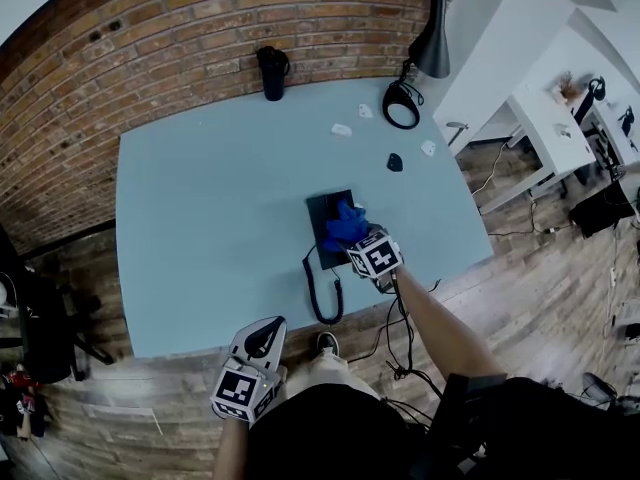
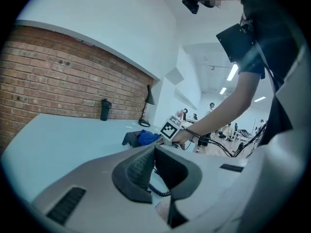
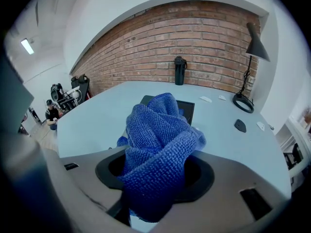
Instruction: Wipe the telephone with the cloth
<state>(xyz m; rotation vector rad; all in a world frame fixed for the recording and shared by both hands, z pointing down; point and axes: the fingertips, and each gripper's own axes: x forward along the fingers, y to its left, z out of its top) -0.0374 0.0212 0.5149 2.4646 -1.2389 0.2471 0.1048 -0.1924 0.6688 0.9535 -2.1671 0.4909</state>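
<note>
Grey left gripper [image 1: 262, 340] and right gripper [image 1: 352, 238], each with a black-and-white marker cube [image 1: 375, 255]; black sleeve [image 1: 475, 398]; black cables [image 1: 404, 368] along the right arm [image 1: 440, 328].

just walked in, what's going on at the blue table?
A person holds tongs in each hand. The right tongs grip a bunched blue cloth and hold it over the black telephone, near the front edge of the table. The left tongs hang shut and empty, low by the person's body, off the table.
</note>
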